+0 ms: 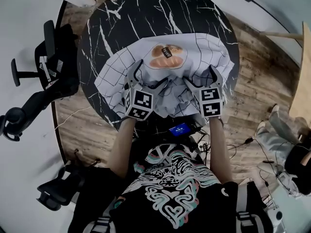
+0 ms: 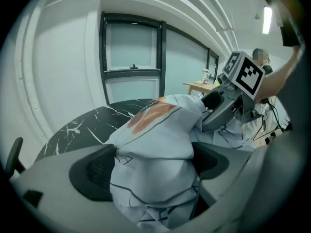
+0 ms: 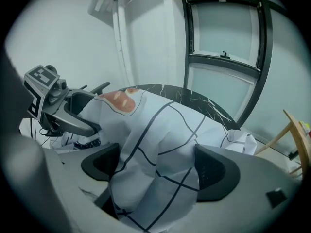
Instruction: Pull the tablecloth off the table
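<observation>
Bunched tablecloth [image 1: 194,50] btwn spread jaws, L tool [image 2: 153,163] & R tool [image 3: 156,168]

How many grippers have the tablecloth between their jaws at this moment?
2. The left gripper is at the near left of the tablecloth, the right gripper at its near right; each has bunched cloth between its open jaws.
</observation>
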`<state>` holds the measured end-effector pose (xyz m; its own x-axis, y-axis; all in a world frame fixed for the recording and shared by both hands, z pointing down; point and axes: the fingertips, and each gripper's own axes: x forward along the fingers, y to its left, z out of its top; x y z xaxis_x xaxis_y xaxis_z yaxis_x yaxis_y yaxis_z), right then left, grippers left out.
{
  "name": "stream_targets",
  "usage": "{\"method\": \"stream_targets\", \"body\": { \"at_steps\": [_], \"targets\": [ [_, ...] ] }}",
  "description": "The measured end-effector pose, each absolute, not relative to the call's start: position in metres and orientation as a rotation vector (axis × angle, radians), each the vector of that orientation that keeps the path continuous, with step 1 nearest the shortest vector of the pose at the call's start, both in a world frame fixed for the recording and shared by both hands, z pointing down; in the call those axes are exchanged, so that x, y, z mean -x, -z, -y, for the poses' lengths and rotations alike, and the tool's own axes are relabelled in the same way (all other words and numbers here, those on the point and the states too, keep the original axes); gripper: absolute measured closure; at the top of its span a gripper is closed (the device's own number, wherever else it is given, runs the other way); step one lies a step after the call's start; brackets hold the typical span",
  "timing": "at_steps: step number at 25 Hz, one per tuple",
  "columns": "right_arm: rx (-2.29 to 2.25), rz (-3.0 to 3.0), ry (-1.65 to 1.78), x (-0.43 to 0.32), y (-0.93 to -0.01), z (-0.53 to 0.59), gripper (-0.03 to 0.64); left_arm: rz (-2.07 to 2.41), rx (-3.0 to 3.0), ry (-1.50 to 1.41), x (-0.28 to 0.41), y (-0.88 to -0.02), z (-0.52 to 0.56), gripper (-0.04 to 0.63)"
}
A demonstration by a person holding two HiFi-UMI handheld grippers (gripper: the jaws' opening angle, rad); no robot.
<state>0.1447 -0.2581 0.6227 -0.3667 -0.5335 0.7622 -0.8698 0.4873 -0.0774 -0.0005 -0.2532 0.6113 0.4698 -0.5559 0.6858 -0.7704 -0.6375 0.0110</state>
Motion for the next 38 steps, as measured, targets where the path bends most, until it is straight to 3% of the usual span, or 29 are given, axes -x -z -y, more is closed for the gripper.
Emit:
{"method": "stream_targets", "body": {
  "at_steps": [23, 32, 38],
  "targets": [
    [-1.054, 2.05, -0.862, -0.142, -0.656, 0.263, 0.137, 0.979, -2.279, -0.912, -0.016, -0.652, 0.253, 0.107],
    [-0.983, 2.03, -0.932, -0.137, -0.677, 0.264, 0.114, 0.957, -2.267, -0.928, -0.019, -0.662, 0.253, 0.139],
    [-0.968, 2.0, -0.935, -0.135, -0.674, 0.264, 0.144, 0.942, -2.262, -0.935, -0.023, -0.664, 0.252, 0.173]
  ]
}}
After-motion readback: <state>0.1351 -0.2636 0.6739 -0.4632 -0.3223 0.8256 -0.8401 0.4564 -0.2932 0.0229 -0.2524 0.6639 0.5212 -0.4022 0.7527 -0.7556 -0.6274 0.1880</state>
